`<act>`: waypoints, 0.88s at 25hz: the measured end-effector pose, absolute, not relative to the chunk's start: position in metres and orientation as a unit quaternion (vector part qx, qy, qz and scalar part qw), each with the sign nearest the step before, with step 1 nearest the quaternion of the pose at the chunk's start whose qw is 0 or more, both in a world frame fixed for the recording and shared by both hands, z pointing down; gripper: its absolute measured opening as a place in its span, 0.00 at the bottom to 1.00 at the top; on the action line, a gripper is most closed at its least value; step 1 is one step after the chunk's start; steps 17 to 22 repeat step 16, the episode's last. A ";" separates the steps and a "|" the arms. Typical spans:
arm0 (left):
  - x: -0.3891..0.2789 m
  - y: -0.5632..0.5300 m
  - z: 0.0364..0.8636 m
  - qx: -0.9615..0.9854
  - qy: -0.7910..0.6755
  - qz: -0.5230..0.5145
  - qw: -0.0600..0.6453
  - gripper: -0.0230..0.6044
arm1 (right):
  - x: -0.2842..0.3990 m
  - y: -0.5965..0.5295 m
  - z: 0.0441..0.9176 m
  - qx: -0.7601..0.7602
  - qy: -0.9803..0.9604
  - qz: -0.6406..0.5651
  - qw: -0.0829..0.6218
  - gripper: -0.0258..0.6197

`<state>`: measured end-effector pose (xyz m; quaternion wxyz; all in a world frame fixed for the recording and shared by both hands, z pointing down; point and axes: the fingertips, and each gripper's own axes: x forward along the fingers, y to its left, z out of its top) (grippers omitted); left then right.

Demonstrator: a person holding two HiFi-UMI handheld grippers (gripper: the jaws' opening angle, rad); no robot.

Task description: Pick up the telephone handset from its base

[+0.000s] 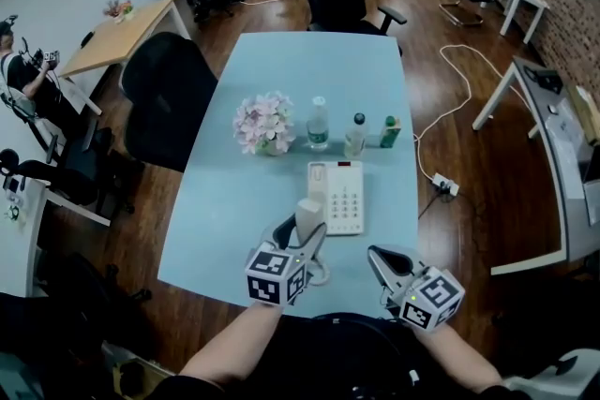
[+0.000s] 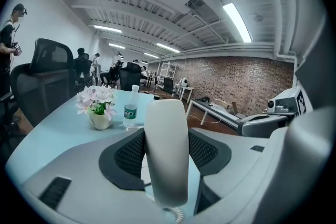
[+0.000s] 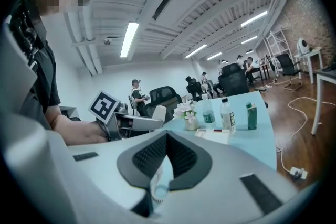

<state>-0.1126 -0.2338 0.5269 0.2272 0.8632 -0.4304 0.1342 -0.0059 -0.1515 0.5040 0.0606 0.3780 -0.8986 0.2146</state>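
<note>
Handset stands nearly upright in the left tongs, whose dark ribbed pads press its two sides, just off the near left corner of the white telephone base on the pale blue tabletop. The base's cradle side looks vacant and the coiled cord hangs loose below the handset, so the lift itself appears done, with little left beyond carrying it clear and holding it steady. The right tongs hover beside it near the tabletop's front edge, tips together and gripping nothing. Behind the base stand a pot of pink flowers and three bottles.
</note>
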 end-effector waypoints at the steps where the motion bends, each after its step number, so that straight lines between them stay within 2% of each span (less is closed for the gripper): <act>1: -0.114 -0.234 0.526 0.862 -0.433 0.134 0.227 0.42 | -0.007 -0.151 0.504 0.374 -0.900 0.214 0.061 0.06; 22: -0.110 -0.231 0.524 0.855 -0.446 0.136 0.226 0.42 | -0.005 -0.146 0.505 0.355 -0.909 0.211 0.066 0.06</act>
